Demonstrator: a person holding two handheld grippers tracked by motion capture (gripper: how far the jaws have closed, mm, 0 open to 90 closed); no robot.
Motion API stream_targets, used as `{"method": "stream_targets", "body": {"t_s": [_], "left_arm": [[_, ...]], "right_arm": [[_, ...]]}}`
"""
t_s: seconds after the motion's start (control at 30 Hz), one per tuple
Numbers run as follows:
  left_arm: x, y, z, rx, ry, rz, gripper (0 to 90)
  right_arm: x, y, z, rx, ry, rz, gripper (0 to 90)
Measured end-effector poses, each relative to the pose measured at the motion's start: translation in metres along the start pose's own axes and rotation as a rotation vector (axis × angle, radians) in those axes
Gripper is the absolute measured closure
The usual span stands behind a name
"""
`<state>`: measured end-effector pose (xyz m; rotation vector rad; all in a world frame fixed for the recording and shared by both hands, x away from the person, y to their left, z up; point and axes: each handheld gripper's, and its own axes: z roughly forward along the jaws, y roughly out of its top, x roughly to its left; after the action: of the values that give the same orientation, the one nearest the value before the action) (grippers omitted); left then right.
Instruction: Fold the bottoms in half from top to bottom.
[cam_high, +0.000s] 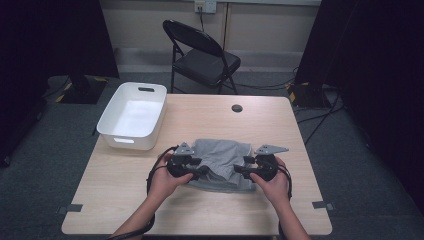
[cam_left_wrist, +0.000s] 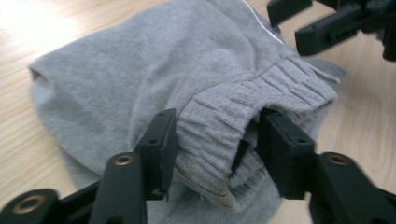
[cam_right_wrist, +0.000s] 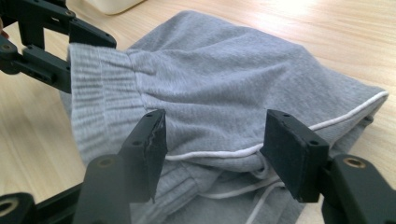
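Two claws are working one piece of clothing here, both at the near edge of the surface (cam_high: 125, 200). The left claw (cam_high: 204, 171) has the ribbed elastic waistband bunched between its jaws, and they look clamped onto it (the band is puckered right up against both pads). The right claw (cam_high: 239, 171) sits astride the hem side with the white piping; its jaws stand either side of the fabric, but I can't tell whether the pads are actually pressing yet.

The thing itself is a pair of grey shorts (cam_high: 220, 160), lying crumpled in the middle of the near half of the surface, with a white drawstring (cam_right_wrist: 254, 182) poking out underneath.

Progress-wise I'd guess it's early: nothing looks folded flat and the shorts are a rumpled heap. Farther back, at the left corner, sits a white bin (cam_high: 111, 120), well apart from the shorts, so if they're headed there, that whole move is left to do.

No brand, tag or readable writing anywhere on the fabric or bin.

Beyond the surface stands a black folding chair (cam_high: 202, 55).
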<state>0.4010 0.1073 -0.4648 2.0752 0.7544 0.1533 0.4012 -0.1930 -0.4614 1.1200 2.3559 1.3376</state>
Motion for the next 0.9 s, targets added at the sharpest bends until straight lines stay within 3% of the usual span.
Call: {"method": "stream_targets", "body": {"t_s": [0.27,0.47,0.63,0.8,0.87,0.9], "left_arm": [[-0.011,-0.004,-0.001,0.061,-0.005,0.08,69.1],[-0.02,-0.006,0.001,0.107,0.012,0.142,74.2],[-0.019,-0.009,0.001,0.097,-0.001,0.129,74.2],[-0.02,-0.011,0.0,0.091,-0.012,0.121,72.6],[-0.02,-0.011,-0.001,0.088,-0.017,0.119,70.9],[-0.018,-0.011,-0.003,0.081,-0.023,0.098,69.5]], "right_arm": [[0.013,0.0,0.002,0.002,0.031,-0.032,44.0],[0.026,0.002,0.008,-0.009,0.072,-0.04,41.9],[0.028,-0.007,0.019,0.054,0.084,-0.059,48.7],[0.023,-0.019,0.019,0.061,0.098,-0.042,59.4],[0.023,-0.02,0.018,0.068,0.096,-0.054,62.2],[0.024,-0.02,0.016,0.079,0.09,-0.074,65.2]]}}
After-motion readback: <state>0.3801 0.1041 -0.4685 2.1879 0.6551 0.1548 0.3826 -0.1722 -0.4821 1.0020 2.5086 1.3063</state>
